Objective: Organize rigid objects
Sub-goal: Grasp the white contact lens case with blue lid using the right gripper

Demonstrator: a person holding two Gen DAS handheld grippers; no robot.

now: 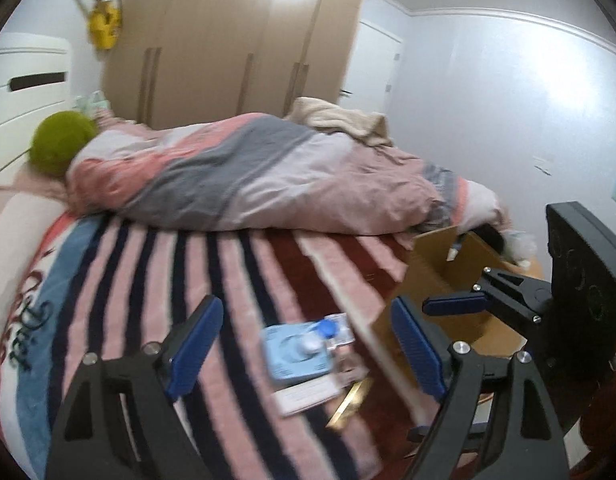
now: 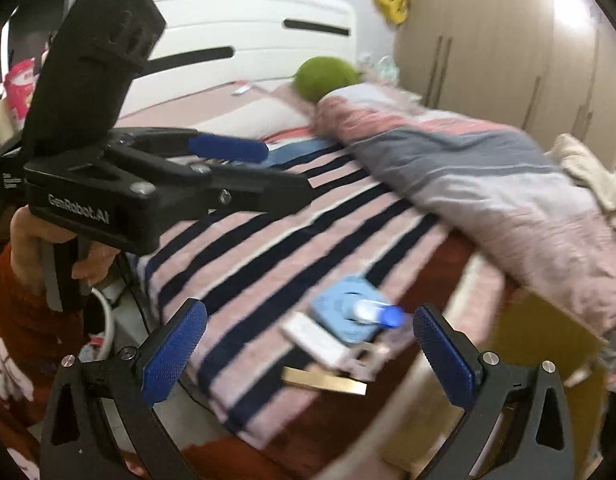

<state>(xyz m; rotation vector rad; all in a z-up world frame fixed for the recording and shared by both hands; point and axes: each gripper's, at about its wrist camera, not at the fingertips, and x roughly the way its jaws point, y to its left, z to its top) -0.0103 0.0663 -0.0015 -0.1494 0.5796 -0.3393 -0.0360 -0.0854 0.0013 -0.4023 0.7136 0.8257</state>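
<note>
We held both claws over the near edge of the bed, which carried a striped blanket of pink, white and navy. Our left claw stood wide open with nothing between its blue pads, and our right claw was spread just as wide, also empty.

A small cluster of rigid objects lay on the blanket close to that near edge. A light blue box sat flat, with a small bottle with a blue cap lying across its top. A white card-like packet lay touching the box on the side nearer us, and a flat gold strip lay just beside the packet, nearest the edge. A clear plastic package rested against the box; motion blur kept us from reading any label.

An open cardboard box stood beside the bed at its right edge, near the cluster. In the left wrist view, the right claw hung above that box.

Farther up the bed lay a rumpled quilt in pink and grey, with a green round cushion near the headboard.
</note>
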